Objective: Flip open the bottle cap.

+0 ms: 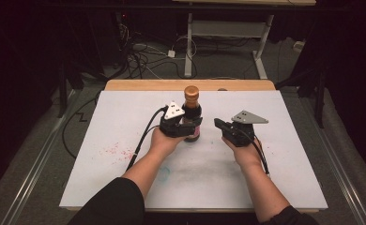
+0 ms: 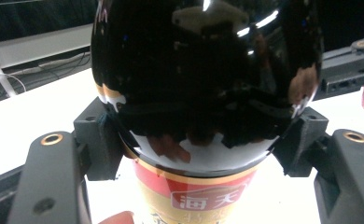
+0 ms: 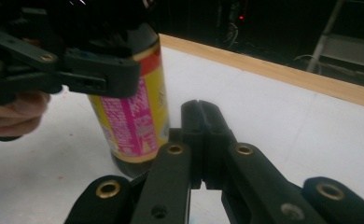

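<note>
Bottle: a dark glass sauce bottle with a brown cap and a yellow-and-red label [image 1: 191, 112] is standing upright on the white table top [image 1: 125, 178], near its far middle.
Left gripper: the black two-jaw left gripper [image 1: 186, 127] is clamping the bottle's dark shoulder, one jaw pressing on each side.
Right gripper: the black two-jaw right gripper [image 1: 219, 124] is hovering just beside the bottle, its jaws pressed together and holding nothing.
</note>
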`<state>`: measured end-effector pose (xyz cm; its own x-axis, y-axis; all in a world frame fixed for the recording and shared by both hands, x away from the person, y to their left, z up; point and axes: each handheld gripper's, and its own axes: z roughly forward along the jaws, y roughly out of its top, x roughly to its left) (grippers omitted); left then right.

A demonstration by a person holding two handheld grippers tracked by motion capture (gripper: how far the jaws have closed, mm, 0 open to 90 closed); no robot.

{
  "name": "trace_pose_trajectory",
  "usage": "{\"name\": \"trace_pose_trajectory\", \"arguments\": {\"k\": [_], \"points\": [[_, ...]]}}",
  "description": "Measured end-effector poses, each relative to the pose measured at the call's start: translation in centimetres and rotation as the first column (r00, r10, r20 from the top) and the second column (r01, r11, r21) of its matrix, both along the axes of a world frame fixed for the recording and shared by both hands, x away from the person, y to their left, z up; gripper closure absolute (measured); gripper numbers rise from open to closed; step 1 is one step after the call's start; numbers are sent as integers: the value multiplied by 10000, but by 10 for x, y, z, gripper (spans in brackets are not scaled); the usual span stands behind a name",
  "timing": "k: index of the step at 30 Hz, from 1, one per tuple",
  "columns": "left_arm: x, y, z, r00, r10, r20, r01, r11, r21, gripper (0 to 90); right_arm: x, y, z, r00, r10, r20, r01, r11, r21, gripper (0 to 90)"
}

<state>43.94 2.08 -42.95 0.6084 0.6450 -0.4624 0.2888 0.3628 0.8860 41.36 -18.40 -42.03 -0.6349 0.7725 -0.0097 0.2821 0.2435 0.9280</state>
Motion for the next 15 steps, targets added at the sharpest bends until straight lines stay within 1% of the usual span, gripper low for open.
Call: {"name": "trace_pose_trajectory", "arguments": {"k": [3,7,11,13,15], "points": [[0,0,0,10000,15,6,-15,10000,-44,284,1,1,3,10000,29,7,-29,10000,38,900],[0,0,-1,10000,23,58,-23,10000,-92,284,7,2,7,9999,70,151,-72,9999,78,900],[0,0,-1,10000,37,73,-36,9999,-106,284,8,3,12,9998,62,211,-65,9999,111,900],[0,0,-1,10000,19,66,-19,10000,-92,284,10,5,15,9995,107,299,-105,9999,-63,900],[0,1,-1,10000,-17,42,18,10000,-95,284,11,7,17,9994,107,339,-104,9999,-89,900]]}}
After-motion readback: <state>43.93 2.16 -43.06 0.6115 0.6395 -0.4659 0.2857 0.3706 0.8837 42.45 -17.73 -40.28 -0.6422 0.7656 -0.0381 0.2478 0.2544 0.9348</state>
